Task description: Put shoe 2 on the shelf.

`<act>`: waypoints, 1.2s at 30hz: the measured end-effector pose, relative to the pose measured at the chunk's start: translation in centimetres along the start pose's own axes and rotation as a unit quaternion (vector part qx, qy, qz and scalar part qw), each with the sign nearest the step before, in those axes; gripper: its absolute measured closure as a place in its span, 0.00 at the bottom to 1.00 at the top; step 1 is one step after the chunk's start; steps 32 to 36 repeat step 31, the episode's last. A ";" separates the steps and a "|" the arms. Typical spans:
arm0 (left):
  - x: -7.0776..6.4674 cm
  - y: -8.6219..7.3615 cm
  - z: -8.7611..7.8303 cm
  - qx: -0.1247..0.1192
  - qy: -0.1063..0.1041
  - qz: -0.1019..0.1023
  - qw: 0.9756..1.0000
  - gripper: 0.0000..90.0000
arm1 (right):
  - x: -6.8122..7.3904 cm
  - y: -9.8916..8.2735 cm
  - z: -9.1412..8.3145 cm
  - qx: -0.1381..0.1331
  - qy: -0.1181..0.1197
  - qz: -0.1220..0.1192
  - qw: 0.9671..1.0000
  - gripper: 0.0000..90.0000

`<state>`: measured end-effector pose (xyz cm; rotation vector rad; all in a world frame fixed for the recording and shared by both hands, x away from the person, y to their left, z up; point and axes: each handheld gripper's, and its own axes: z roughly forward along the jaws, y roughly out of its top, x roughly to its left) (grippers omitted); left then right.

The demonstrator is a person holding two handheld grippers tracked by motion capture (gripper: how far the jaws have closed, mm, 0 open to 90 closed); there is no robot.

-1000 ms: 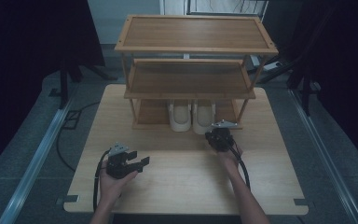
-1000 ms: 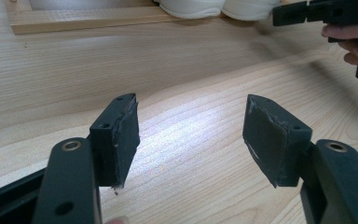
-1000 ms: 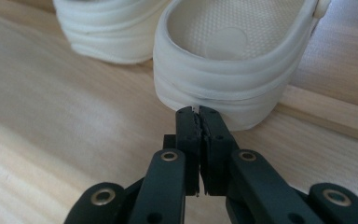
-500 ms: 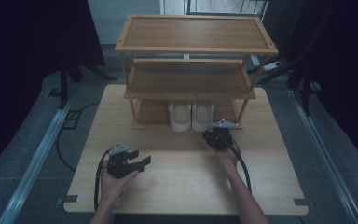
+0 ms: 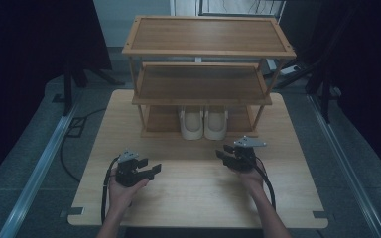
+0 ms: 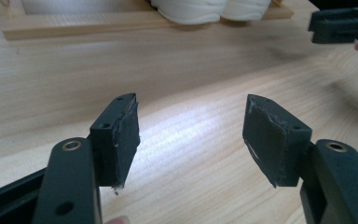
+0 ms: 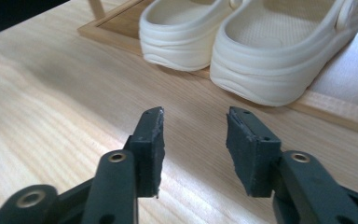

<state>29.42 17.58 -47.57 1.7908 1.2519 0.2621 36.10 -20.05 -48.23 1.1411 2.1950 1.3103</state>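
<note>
A pair of cream clogs (image 5: 204,123) stands side by side on the bottom shelf of a wooden three-tier rack (image 5: 208,52), heels toward me. In the right gripper view both clogs (image 7: 261,51) are close ahead, apart from the jaws. My right gripper (image 5: 222,153) hovers over the table just in front of them; its jaws have just been opening and nothing is between them (image 7: 193,140). My left gripper (image 5: 152,170) rests at the front left, open and empty (image 6: 191,135), pointing right toward the right gripper (image 6: 345,25).
The rack's two upper shelves are bare. Its bottom frame (image 7: 335,109) lies low on the light wooden table (image 5: 193,198). Dark floor with a metal rail (image 5: 34,173) and cables surrounds the table. Each gripper trails a black cable toward me.
The right gripper has drawn back from the clogs toward me, and its jaws have gone from nearly shut to open. The left gripper has stayed put.
</note>
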 end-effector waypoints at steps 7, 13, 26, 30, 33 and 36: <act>0.4 0.6 -1.2 -0.018 -0.001 0.003 1.000 0.40 | -0.2 -0.5 -1.6 0.003 -0.001 -0.011 1.000 0.53; 0.2 0.5 -1.3 -0.015 -0.006 0.011 1.000 0.40 | -0.7 -2.2 -4.8 0.007 -0.023 -0.014 1.000 0.51; 0.1 0.4 -1.1 -0.009 -0.004 0.012 1.000 0.40 | -3.5 -5.2 -8.4 -0.006 -0.051 0.027 0.998 0.46; 0.3 0.6 -1.3 -0.015 -0.001 0.004 1.000 0.40 | -3.5 -5.0 -8.3 -0.011 -0.047 0.020 0.999 0.44; 0.3 0.6 -1.3 -0.016 0.000 0.003 1.000 0.40 | -3.5 -5.1 -8.2 -0.010 -0.047 0.019 0.999 0.43; 0.3 0.6 -1.3 -0.016 0.000 0.003 1.000 0.40 | -3.5 -5.1 -8.2 -0.010 -0.047 0.019 0.999 0.43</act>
